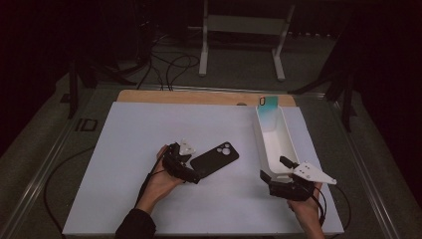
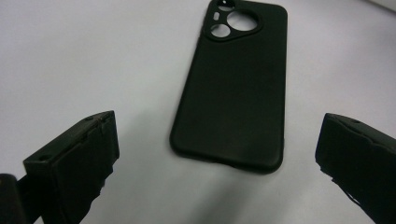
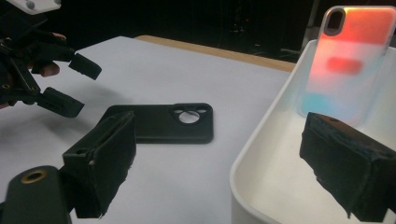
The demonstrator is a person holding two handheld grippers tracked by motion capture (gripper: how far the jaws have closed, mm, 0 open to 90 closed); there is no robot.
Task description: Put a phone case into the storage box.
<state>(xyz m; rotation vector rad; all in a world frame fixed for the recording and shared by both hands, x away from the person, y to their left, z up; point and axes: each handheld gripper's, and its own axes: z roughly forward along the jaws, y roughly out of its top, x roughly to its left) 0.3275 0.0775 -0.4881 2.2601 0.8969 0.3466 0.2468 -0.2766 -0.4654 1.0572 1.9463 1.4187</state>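
Left gripper view, black phone case [image 2: 232, 88] flat, just ahead of spread left gripper [image 2: 219, 154]

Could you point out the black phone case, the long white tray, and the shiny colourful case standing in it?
black phone case [image 2: 233, 93]: left gripper view, middle of its back.
white tray [image 1: 288, 142]: high view, its right wall.
colourful case [image 3: 348, 60]: right gripper view, middle of its back, leaning on the tray's far end.
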